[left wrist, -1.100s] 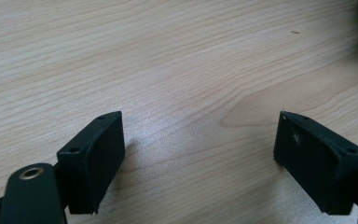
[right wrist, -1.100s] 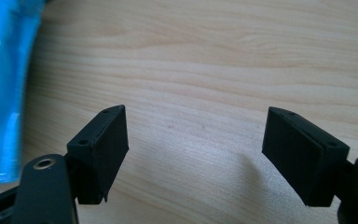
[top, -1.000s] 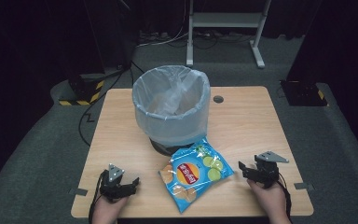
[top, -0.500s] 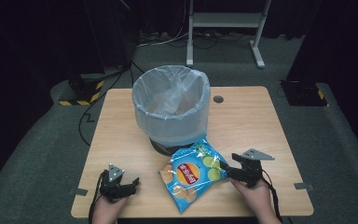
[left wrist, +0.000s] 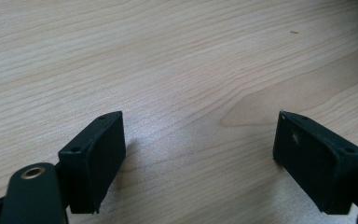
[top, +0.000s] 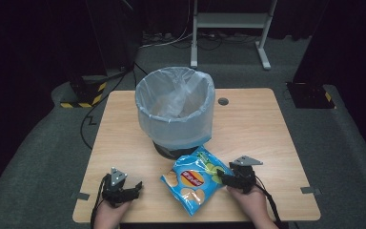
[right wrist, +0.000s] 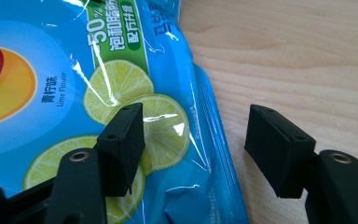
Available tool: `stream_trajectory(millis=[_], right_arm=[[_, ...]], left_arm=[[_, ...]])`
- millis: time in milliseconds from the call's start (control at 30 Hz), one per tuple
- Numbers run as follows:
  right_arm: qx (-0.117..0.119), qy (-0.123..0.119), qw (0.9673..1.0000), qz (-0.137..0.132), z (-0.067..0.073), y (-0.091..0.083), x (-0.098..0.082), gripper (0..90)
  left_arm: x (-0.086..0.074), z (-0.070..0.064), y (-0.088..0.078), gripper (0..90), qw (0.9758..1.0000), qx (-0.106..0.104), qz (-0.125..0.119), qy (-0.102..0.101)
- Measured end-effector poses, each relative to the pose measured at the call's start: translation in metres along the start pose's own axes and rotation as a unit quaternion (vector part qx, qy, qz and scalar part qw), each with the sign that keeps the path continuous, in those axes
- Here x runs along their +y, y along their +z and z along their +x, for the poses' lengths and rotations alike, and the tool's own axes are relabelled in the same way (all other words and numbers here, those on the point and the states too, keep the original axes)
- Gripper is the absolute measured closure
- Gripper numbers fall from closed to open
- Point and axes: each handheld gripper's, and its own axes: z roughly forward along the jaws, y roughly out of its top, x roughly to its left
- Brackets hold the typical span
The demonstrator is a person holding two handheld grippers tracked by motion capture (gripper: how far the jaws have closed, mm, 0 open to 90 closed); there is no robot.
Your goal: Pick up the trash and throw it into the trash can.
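At the table's near edge, my right gripper (right wrist: 193, 140) stands wide astride the chip bag's (top: 196, 179) right seam, far nearer than my open left gripper (left wrist: 198, 154).

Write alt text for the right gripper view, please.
A glossy blue chip bag printed with lime slices lies on a pale wooden table. The right gripper has its black jaws open astride the bag's sealed edge, one over the bag, one over wood.

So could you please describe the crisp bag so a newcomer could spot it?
Find the lined bin on the wooden table. Just in front of it lies the crisp bag, beside the right gripper. It is bright blue with lime slices.
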Motion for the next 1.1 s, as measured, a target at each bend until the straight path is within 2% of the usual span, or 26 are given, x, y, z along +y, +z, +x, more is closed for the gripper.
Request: stream_trajectory(millis=[100,200,233,300,433,633,767,900,1100], right_arm=[[-0.007,-0.004,1.0000,0.006,0.000,0.001,0.000,42.4],[-0.018,-0.020,0.9996,0.004,0.004,0.001,-0.001,50.4],[-0.033,-0.033,0.9989,0.005,0.007,0.001,-0.002,55.7],[-0.039,-0.038,0.9985,0.004,0.008,0.001,-0.002,58.2],[-0.040,-0.036,0.9986,0.002,0.008,0.000,-0.003,69.7],[-0.046,-0.049,0.9978,-0.003,0.008,-0.001,-0.004,87.7],[-0.045,-0.058,0.9973,-0.008,0.009,-0.002,-0.005,89.8],[-0.036,-0.058,0.9975,-0.018,0.008,-0.004,-0.006,90.0],[-0.035,-0.053,0.9973,-0.037,0.006,-0.009,-0.009,90.0]], left_arm=[[0.000,0.000,0.000,16.9,1.0000,0.000,0.000,0.000],[0.000,0.000,0.000,17.0,1.0000,0.000,0.000,0.000],[0.000,0.000,0.000,17.1,1.0000,0.000,0.000,0.000],[0.000,0.000,0.000,17.2,1.0000,0.000,0.000,0.000],[0.000,0.000,0.000,17.2,1.0000,0.000,0.001,0.000],[0.000,0.000,0.000,17.3,1.0000,0.000,0.000,0.000],[0.000,0.000,0.000,17.3,1.0000,0.000,0.000,0.000],[0.000,0.000,0.000,17.3,1.0000,0.000,0.000,0.000],[0.000,0.000,0.000,17.3,1.0000,0.000,0.000,0.000]])
